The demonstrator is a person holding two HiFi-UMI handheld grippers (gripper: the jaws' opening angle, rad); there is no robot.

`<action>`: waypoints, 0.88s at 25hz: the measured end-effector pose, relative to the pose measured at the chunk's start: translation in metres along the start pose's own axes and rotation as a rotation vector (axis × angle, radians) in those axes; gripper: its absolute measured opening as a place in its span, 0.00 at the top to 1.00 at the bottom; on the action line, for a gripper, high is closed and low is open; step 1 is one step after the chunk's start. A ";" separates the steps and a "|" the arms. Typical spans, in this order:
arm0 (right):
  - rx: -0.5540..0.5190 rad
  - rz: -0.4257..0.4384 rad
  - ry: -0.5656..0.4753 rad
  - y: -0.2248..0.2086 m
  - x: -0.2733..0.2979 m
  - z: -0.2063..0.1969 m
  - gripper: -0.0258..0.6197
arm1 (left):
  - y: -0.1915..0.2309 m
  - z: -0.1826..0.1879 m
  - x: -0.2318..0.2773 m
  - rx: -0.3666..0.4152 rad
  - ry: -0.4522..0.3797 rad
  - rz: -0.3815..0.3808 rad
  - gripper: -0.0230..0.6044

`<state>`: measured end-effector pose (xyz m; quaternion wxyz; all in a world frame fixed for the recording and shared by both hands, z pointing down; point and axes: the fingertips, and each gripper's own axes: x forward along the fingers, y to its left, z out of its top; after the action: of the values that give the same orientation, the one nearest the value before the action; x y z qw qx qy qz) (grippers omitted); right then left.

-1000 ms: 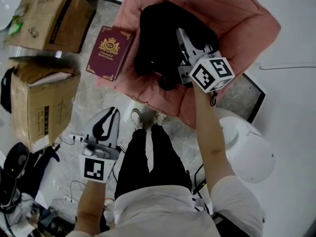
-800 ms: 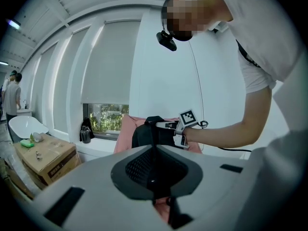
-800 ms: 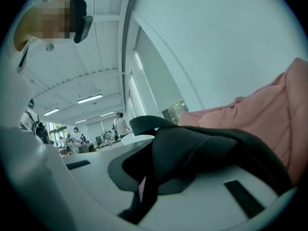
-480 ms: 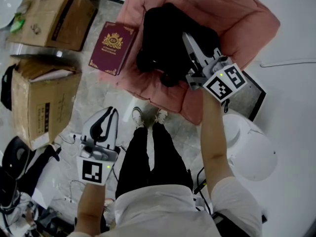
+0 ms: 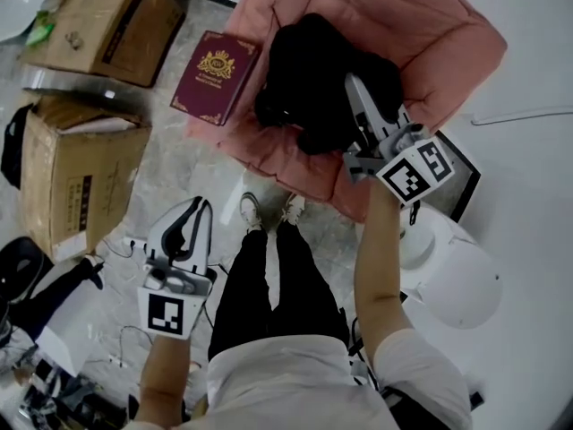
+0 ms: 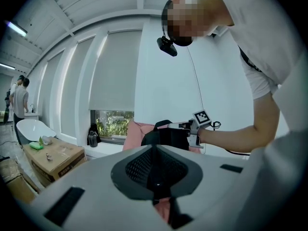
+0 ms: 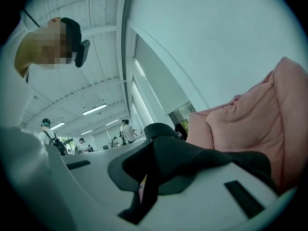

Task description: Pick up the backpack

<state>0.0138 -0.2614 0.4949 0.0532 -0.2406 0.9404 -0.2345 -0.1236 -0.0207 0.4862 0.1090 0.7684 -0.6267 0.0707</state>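
As we look down from the head view, the black backpack sits in the hollow of the pink cushion, and the right gripper reaches in over its right side, tips against the dark fabric. A red book lies on the floor just beside the cushion's left edge, with two cardboard boxes further left. The left gripper hangs low on the left, well apart from the backpack, above the floor beside the person's legs, with its jaws pressed together.

Over to the left gripper view: the dark pads meet along one seam with nothing between them, so that gripper is clenched and empty. Beyond them the backpack stands upright in front of the cushion, its top handle arched up, and the right gripper is at its upper edge. Whether the bag is off the cushion can't be told from here.

Now the right gripper view: a black strap of the backpack runs straight between the jaws, and they're clamped tight on it. The pink cushion rises close on the right.
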 end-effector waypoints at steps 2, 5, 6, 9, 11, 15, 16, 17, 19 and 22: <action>0.016 0.005 -0.015 0.010 -0.001 0.002 0.91 | 0.000 0.001 -0.007 0.000 -0.001 0.005 0.90; 0.013 0.010 -0.028 0.025 0.004 0.005 0.91 | 0.001 0.004 -0.015 0.012 -0.008 0.010 0.90; 0.010 0.012 -0.029 0.029 0.007 0.006 0.91 | 0.002 0.005 -0.017 0.016 -0.013 0.014 0.90; 0.016 0.021 -0.021 0.039 0.013 0.011 0.91 | 0.006 0.009 -0.025 0.021 -0.023 0.030 0.90; 0.031 0.036 -0.009 0.043 0.015 0.015 0.91 | 0.008 0.011 -0.029 0.027 -0.017 0.033 0.90; 0.053 0.054 -0.022 0.047 0.018 0.030 0.91 | 0.021 0.013 -0.032 0.046 -0.014 0.042 0.90; 0.063 0.050 -0.032 0.047 0.018 0.035 0.91 | 0.023 0.014 -0.033 0.048 -0.017 0.045 0.90; 0.069 0.040 -0.044 0.046 0.017 0.039 0.91 | 0.025 0.016 -0.032 0.050 -0.022 0.046 0.90; 0.075 0.016 -0.057 0.044 0.018 0.046 0.91 | 0.026 0.022 -0.028 0.051 -0.034 0.040 0.90; 0.094 -0.003 -0.043 0.046 0.023 0.045 0.91 | 0.020 0.028 -0.023 0.054 -0.039 0.017 0.90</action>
<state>-0.0165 -0.2549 0.4342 0.0845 -0.2441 0.9267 -0.2731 -0.1483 -0.0102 0.4551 0.0754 0.7668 -0.6332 0.0733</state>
